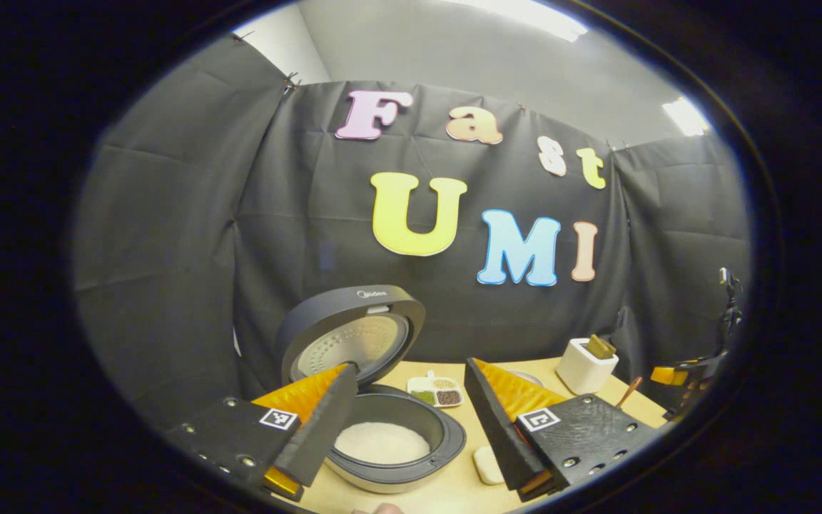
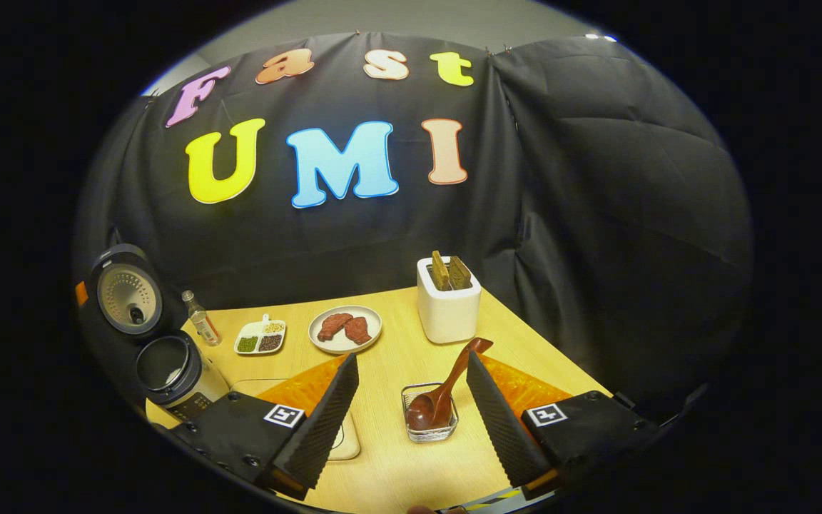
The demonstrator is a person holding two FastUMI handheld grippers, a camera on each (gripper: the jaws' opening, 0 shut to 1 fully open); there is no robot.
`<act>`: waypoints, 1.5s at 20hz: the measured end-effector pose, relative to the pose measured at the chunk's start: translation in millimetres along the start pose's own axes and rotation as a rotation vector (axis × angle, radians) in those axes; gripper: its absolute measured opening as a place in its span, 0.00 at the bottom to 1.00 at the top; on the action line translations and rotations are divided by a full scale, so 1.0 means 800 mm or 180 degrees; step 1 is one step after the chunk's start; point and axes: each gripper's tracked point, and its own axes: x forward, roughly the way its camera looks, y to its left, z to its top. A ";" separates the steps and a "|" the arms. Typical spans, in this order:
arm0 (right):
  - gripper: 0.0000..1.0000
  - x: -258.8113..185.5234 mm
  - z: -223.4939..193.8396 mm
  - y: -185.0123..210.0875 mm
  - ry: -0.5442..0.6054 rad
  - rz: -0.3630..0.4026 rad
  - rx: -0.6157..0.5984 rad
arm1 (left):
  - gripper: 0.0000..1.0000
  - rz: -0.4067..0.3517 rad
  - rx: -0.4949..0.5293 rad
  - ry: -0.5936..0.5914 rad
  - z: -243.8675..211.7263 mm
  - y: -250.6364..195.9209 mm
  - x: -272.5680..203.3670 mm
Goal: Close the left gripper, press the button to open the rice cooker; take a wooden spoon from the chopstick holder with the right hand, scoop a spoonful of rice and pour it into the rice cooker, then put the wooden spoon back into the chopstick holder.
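Right claw (image 2: 411, 410) is sitting nearest the lens, fingers spread wide and holding nothing, straddling a small clear holder (image 2: 430, 415) on the tabletop (image 2: 397, 464). The wooden spoon (image 2: 447, 389) is resting in that holder bowl-down, handle leaning up and away toward the white toaster (image 2: 448, 303). In the left gripper view, the left claw (image 1: 411, 428) is also gaping apart and empty, hovering in front of the rice cooker (image 1: 389, 435), whose lid (image 1: 350, 332) is standing up with white rice showing in the pot. The spoon is looking light, rigid and smooth-finished, so I'm expecting it to pivot or slip under a loose pinch. Best hold is probably mid-handle, above the holder rim, fingers squeezing across the narrow section; the bowl end is buried and too wide. The holder looks like glass or clear plastic, hard to tell at this size, and light enough to tip if the spoon is dragged sideways, so lift along the handle's lean. The sectioned grain dish (image 2: 260, 337) and a plate of meat (image 2: 345, 329) are sitting well apart behind.
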 end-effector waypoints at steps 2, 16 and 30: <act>0.97 0.017 0.002 -0.007 0.0100 0.0010 0.0091 | 0.93 0.0094 -0.0020 0.0035 0.000 -0.009 0.003; 0.97 0.149 0.001 -0.095 0.0538 -0.0139 0.0683 | 0.93 0.0587 -0.0012 0.0183 -0.016 -0.063 -0.010; 0.98 0.231 -0.091 -0.082 0.1387 0.0323 0.1500 | 0.96 0.0886 0.0041 0.0453 -0.049 -0.121 -0.016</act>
